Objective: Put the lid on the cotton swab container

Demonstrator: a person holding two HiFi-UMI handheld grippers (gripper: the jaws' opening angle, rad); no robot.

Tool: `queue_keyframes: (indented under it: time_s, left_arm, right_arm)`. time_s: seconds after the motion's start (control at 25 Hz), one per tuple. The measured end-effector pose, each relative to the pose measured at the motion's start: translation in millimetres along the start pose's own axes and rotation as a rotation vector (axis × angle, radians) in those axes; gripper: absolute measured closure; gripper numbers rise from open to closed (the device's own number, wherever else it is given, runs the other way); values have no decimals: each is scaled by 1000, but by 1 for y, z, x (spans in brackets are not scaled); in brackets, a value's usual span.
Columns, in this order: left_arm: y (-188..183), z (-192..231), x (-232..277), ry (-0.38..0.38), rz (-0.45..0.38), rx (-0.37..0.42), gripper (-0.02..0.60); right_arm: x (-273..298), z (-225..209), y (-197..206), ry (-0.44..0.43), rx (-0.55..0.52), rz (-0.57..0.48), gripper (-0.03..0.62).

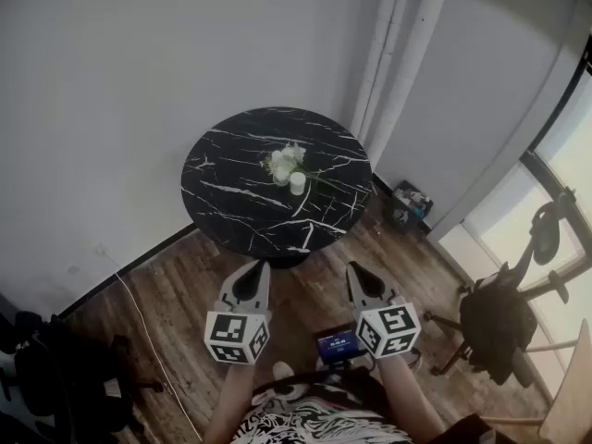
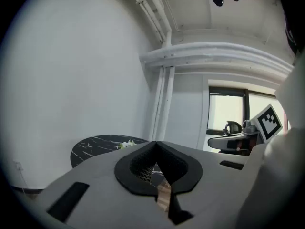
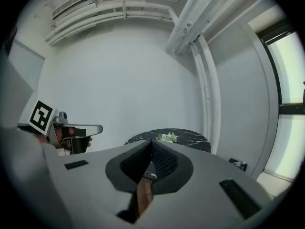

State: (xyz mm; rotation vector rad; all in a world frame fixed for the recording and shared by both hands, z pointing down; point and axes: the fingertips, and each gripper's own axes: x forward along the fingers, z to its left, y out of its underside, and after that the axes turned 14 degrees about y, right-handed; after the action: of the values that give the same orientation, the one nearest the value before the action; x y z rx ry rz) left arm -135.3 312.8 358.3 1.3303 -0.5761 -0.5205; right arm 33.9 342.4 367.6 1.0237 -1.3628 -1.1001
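Observation:
A round black marble table (image 1: 236, 192) stands ahead on the wood floor. On it sit a small white cylindrical container (image 1: 297, 183) and a bunch of white flowers (image 1: 285, 158) just behind it. A separate lid is too small to make out. My left gripper (image 1: 257, 266) and right gripper (image 1: 354, 269) hang side by side over the floor, short of the table's near edge. Both are shut with nothing between their jaws. In the left gripper view the jaws (image 2: 155, 144) meet with the table (image 2: 97, 146) beyond. The right gripper view shows its jaws (image 3: 151, 142) closed below the flowers (image 3: 167, 137).
A white wall and pipes rise behind the table. A small box of items (image 1: 410, 202) lies by the wall at the right. An exercise bike (image 1: 504, 317) stands near the window. A white cable (image 1: 139, 313) runs across the floor at the left, by dark gear (image 1: 37, 368).

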Motion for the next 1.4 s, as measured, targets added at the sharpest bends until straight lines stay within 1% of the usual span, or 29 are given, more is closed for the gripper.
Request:
queue_keyframes:
  time_s: [0.12, 0.32, 0.48, 0.64, 0.76, 0.88, 1.04, 1.2, 1.4]
  left_arm:
    - [0, 6, -3, 1, -6, -10, 568]
    - [3, 15, -10, -1, -1, -30, 568]
    - [8, 22, -16, -3, 17, -60, 568]
    - [8, 25, -13, 0, 30, -31, 568]
    - [6, 29, -8, 1, 23, -4, 568]
    - [7, 33, -1, 9, 22, 6, 568]
    - [8, 52, 15, 16, 24, 7, 568]
    - [1, 78, 35, 12, 29, 14, 568]
    - [-7, 112, 78, 13, 45, 0, 568]
  right_arm:
    - [0, 4, 1, 8, -3, 0, 577]
    - [-4, 10, 3, 49, -27, -18, 577]
    - [-9, 18, 3, 49, -8, -27, 576]
    - [-8, 17, 5, 68, 4, -29, 576]
    - [-3, 15, 4, 73, 35, -37, 576]
    - [4, 15, 5, 72, 43, -33, 576]
    - [29, 17, 4, 65, 50, -32, 576]
    - [66, 17, -4, 53, 66, -39, 576]
    - [121, 9, -19, 27, 68, -29, 576]
